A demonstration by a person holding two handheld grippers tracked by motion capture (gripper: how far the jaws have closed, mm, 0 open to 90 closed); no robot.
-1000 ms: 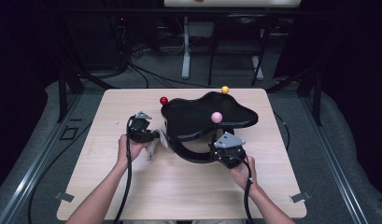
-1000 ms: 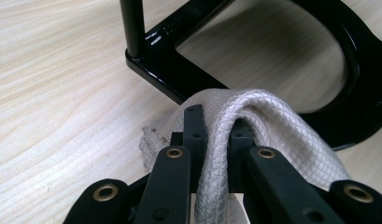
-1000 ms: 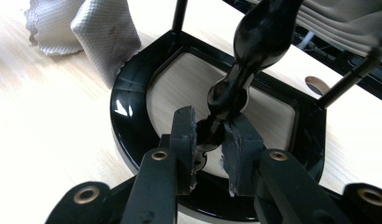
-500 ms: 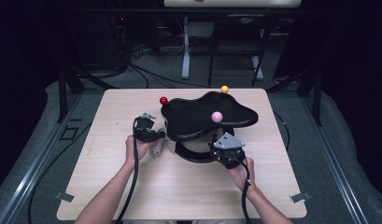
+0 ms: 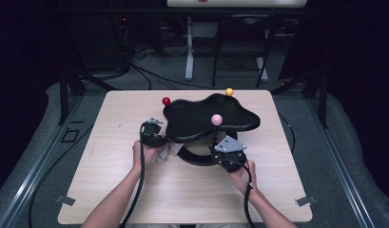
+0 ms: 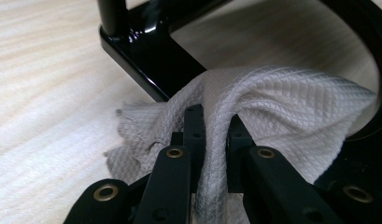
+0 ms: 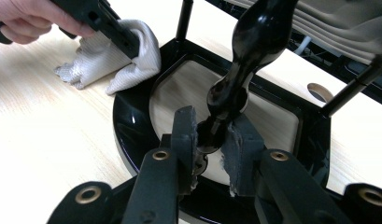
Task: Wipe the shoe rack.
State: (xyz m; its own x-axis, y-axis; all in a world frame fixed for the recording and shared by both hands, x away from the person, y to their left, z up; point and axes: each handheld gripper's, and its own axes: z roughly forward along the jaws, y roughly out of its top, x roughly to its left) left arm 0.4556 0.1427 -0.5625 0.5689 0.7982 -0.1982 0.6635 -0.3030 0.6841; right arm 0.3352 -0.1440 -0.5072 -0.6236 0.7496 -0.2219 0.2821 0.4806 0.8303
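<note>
Left gripper [image 6: 212, 140]: fingers clamped on the white cloth [image 6: 282, 107], which rests against the black stand's base ring [image 6: 146, 51] directly ahead. Right gripper [image 7: 212, 140]: fingers clamped on the stand's post [image 7: 230, 93], steadying it on the bench [image 5: 135, 190].

Landmark: glossy black two-tier stand [image 5: 209, 126] on the pale wooden table [image 5: 111, 190].
- Near side of stand: broad bare tabletop, open passage.
- Left of stand: bare strip, partly taken by the left gripper [image 5: 153, 134] clamping a white waffle-weave cloth [image 6: 272, 100] against the base ring.
- Beneath upper tray: low gap, barred by 1 turned black post [image 7: 240, 70], which the right gripper [image 7: 212, 140] grips.
- Far rim: 3 ball finials [image 5: 166, 100].
</note>
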